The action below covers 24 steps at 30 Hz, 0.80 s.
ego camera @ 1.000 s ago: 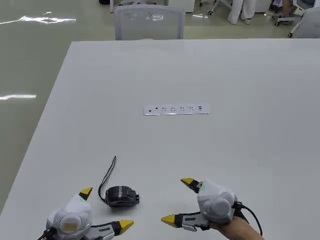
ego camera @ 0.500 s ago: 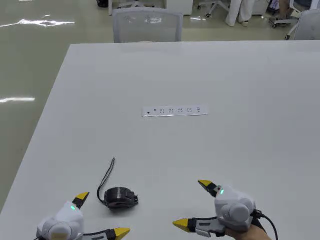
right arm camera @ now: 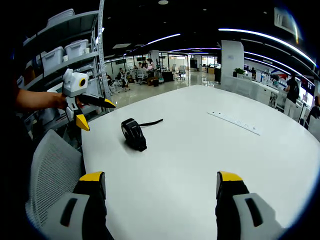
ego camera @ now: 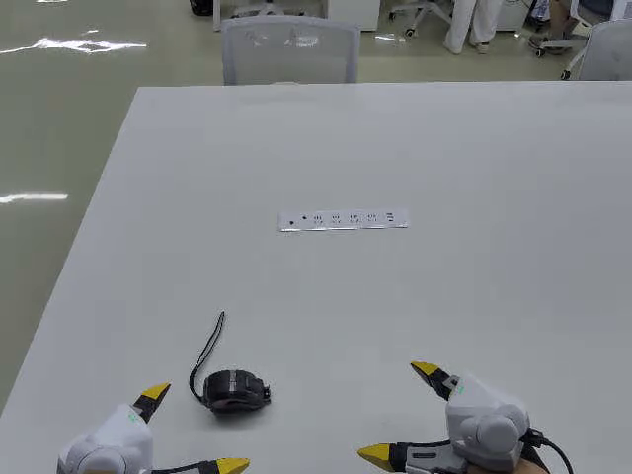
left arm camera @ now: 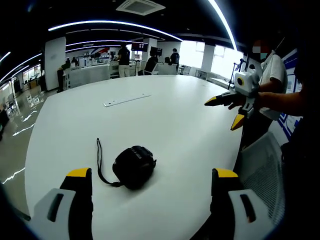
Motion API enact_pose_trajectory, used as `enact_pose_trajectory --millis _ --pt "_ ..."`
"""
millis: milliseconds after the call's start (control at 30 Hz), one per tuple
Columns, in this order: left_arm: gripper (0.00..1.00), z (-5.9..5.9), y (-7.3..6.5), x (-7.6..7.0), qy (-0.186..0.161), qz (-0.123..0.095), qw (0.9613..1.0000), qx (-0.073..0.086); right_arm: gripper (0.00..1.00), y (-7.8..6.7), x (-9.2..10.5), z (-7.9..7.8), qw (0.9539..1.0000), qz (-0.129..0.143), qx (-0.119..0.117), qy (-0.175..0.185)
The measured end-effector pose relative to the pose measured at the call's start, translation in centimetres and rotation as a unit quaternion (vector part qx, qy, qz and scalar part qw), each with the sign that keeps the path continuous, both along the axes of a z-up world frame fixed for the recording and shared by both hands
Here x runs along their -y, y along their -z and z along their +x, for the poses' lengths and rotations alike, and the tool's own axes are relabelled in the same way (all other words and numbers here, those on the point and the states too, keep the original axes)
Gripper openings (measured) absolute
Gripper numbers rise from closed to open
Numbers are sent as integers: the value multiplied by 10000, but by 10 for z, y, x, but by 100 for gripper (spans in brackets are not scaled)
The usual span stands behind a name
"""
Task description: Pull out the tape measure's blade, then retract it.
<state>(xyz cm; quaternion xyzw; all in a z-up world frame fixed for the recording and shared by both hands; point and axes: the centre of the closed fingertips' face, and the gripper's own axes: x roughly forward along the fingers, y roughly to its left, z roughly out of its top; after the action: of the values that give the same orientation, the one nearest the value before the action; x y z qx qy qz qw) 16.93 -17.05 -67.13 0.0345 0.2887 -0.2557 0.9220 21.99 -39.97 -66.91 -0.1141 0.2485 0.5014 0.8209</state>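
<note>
A small black tape measure lies on the white table, its black wrist strap trailing away from it. The blade is inside the case. My left gripper stands open at the near left edge, just short of the tape measure, nothing between its jaws. My right gripper is open too, well to the right of the case and apart from it. Each gripper shows in the other's view: the right gripper and the left gripper.
A white power strip lies flat in the middle of the table. A grey mesh chair stands at the far edge. Another chair back sits close to the near edge. People stand in the background.
Both grippers have drawn back toward the near edge and apart from each other. The tape measure has not moved on the table.
</note>
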Motion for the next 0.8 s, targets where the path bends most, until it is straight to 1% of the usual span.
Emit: enact_pose_trajectory --millis 167,367,533,633,800 --pt "99 -4 -3 -2 12 -20 10000 32 94 -6 5 -2 10000 23 18 9" --pt "99 -8 -6 -6 -32 -30 10000 72 94 -9 10 -3 10000 34 37 45" --pt "99 -11 -6 -10 -69 -2 10000 24 94 -7 15 -7 10000 -15 11 35" --pt "99 -12 -3 -12 -76 30 10000 -12 94 -6 18 -7 10000 -23 -11 55" --pt "99 -13 -4 -14 -87 62 9999 -19 94 -8 23 -8 10000 -38 -17 85"
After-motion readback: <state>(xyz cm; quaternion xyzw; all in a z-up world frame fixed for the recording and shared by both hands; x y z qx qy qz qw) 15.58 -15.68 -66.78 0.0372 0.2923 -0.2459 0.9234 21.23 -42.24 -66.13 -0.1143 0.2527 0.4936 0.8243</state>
